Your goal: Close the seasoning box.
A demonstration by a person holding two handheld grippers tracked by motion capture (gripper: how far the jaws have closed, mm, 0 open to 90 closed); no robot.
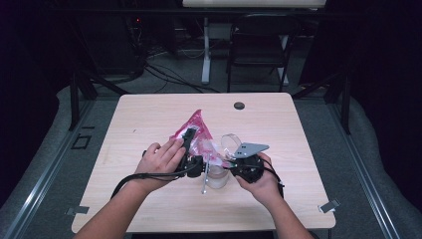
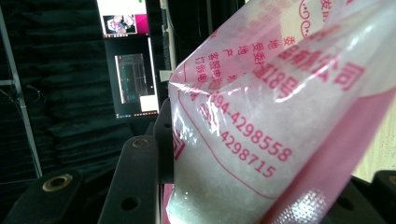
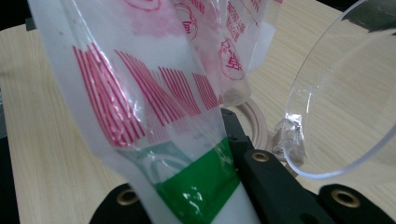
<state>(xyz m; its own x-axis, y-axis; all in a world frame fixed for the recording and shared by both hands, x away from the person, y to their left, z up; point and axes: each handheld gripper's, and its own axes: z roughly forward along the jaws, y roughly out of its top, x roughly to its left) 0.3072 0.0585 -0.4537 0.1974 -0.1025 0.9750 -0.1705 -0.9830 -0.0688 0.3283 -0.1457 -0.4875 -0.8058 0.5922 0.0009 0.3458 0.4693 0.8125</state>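
Note:
A pink-printed clear bag of white granules hangs tilted above the table, and my left gripper is shut on it. In the left gripper view the bag is pressed against the black left jaw of my left gripper. Below the bag stands a clear jar with its hinged lid flipped open. My right gripper reaches it from the right and grips it. In the right gripper view the bag's lower end hangs between the jaws of my right gripper, with the lid at right.
The light wooden table has a dark round grommet near its far edge. A black folding chair and floor cables lie beyond the table. Lit screens glow in the dark background of the left gripper view.

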